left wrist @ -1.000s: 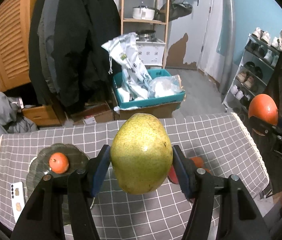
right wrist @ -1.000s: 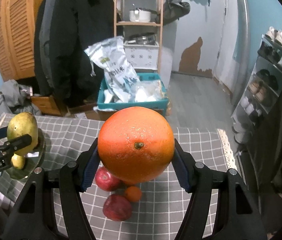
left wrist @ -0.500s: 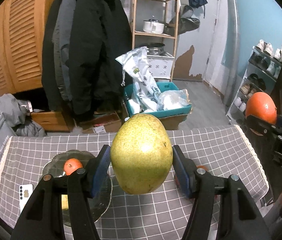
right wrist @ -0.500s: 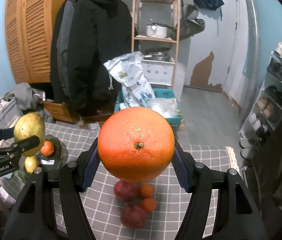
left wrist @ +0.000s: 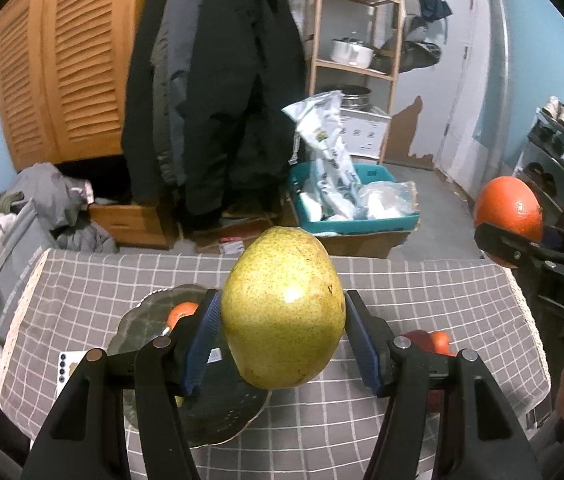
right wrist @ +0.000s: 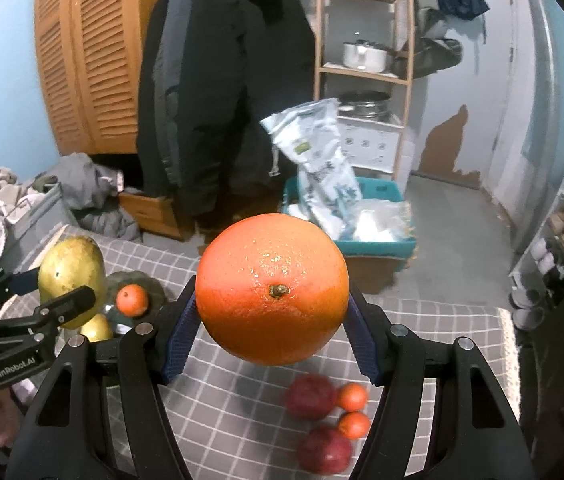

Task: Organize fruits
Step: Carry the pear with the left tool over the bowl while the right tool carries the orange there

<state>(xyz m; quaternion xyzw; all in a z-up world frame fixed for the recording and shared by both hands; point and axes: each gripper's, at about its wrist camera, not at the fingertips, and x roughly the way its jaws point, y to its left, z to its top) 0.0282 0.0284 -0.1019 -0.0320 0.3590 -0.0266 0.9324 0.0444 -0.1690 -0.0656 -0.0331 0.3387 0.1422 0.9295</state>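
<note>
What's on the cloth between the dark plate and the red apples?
Bare checked cloth lies between the dark plate and the red apples, as the right wrist view shows.

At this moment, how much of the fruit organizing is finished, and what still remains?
Done: a small orange mandarin and a small yellow fruit lie on the dark glass plate. In hand: the left gripper holds a large green-yellow pear; the right gripper holds a big round orange. Left: two red apples and two small mandarins on the grey checked tablecloth.
</note>
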